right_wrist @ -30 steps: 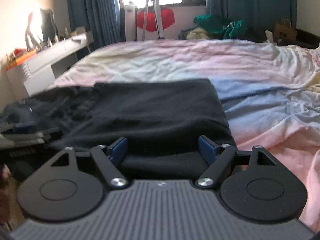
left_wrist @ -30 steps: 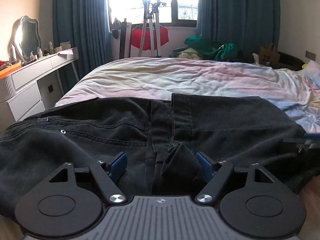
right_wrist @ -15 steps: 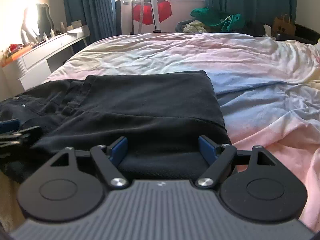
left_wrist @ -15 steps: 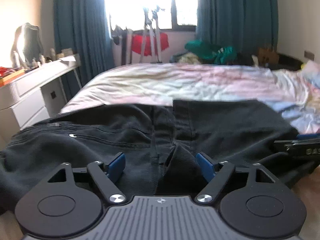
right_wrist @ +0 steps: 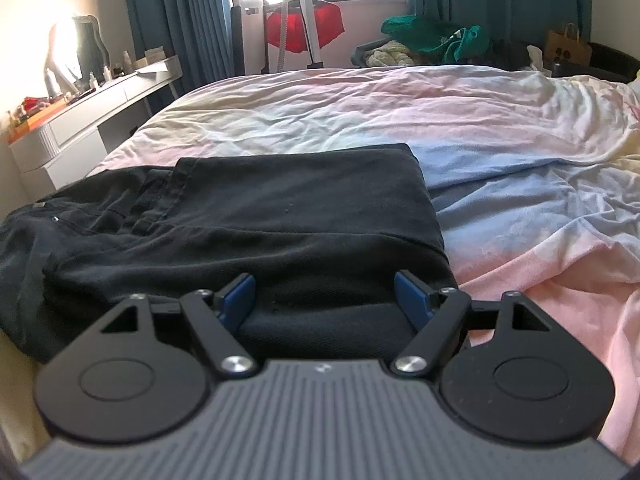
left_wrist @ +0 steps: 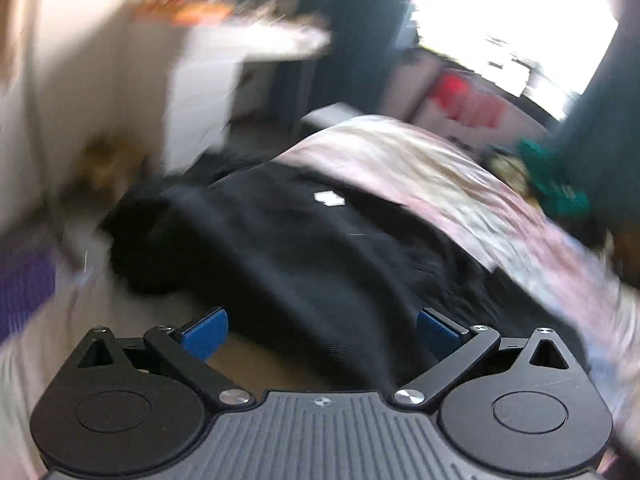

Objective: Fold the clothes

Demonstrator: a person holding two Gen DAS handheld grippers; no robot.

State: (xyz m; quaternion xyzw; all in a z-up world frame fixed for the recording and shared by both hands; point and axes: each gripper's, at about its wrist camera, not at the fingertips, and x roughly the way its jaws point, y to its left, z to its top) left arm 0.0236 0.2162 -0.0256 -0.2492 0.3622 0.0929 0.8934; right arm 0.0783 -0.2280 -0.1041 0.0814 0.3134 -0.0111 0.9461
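Observation:
Black jeans lie partly folded on the near left corner of the bed, with the legs folded over to the right. My right gripper is open at the near edge of the folded part, with the cloth between its blue pads and nothing gripped. The left wrist view is blurred by motion. It shows the jeans from the left end of the bed. My left gripper is open and empty just short of the cloth's near edge.
The bed has a pink, blue and yellow duvet. A white dresser stands at the left. A red chair and a tripod stand by the window, with a pile of green clothes beyond the bed.
My left gripper has swung out to the left and turned, so its view is now tilted and blurred. It has left the crotch fold. My right gripper has hardly moved.

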